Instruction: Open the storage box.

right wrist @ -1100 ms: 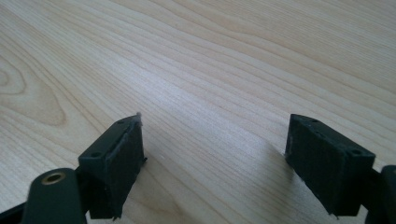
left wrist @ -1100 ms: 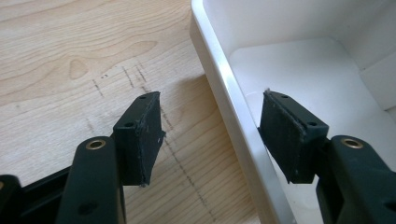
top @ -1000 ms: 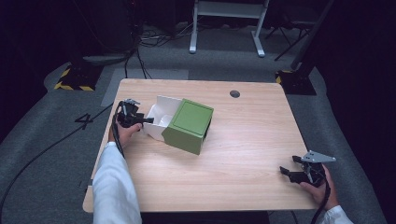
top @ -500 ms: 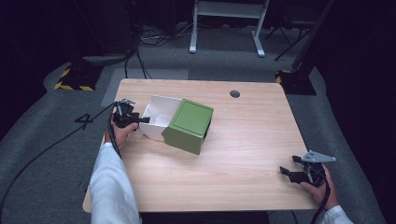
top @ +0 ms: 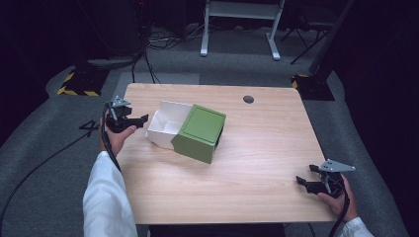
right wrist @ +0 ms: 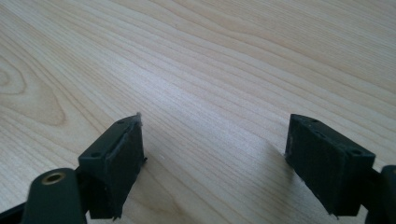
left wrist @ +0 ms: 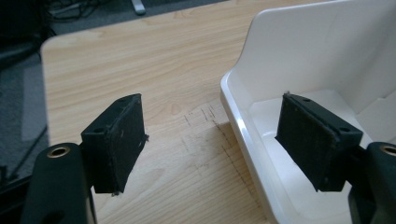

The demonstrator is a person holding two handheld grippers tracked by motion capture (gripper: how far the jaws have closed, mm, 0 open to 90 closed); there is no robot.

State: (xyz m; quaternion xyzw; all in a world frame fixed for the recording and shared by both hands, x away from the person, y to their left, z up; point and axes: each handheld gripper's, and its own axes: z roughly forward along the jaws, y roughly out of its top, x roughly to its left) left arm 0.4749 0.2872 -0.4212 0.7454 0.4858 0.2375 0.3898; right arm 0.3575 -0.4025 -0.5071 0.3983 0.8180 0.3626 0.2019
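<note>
High view: a light wooden tabletop (top: 247,163) carries a white plastic tray (top: 165,123) at its left-centre. A green box (top: 199,132) sits tilted on the tray's right part, its square top face angled toward the camera, and covers that end of the tray. A small dark round grommet (top: 248,99) is set into the tabletop near the far edge.

The left tool (top: 129,120) is held by the person's left hand (top: 114,138) at the left edge of the tabletop, just beside the tray's open left end. A white sleeve (top: 107,197) runs from the bottom of the view up to that hand. A black cable (top: 39,165) trails from the tool across the grey floor (top: 44,197).

Left gripper view: the left tool (left wrist: 210,140) has its jaws wide apart with nothing between the pads. The right-hand jaw stands in front of the tray (left wrist: 261,140) interior; the other stands over bare tabletop (left wrist: 140,60), so the tray's rounded rim falls between them. Contact with the rim cannot be determined.

The right tool (top: 309,178) is held by the right hand (top: 338,197) near the front right corner of the tabletop, well apart from the tray and box.

Right gripper view: the right tool (right wrist: 215,154) has its jaws wide apart above bare wood grain (right wrist: 210,70), gripping nothing.
</note>
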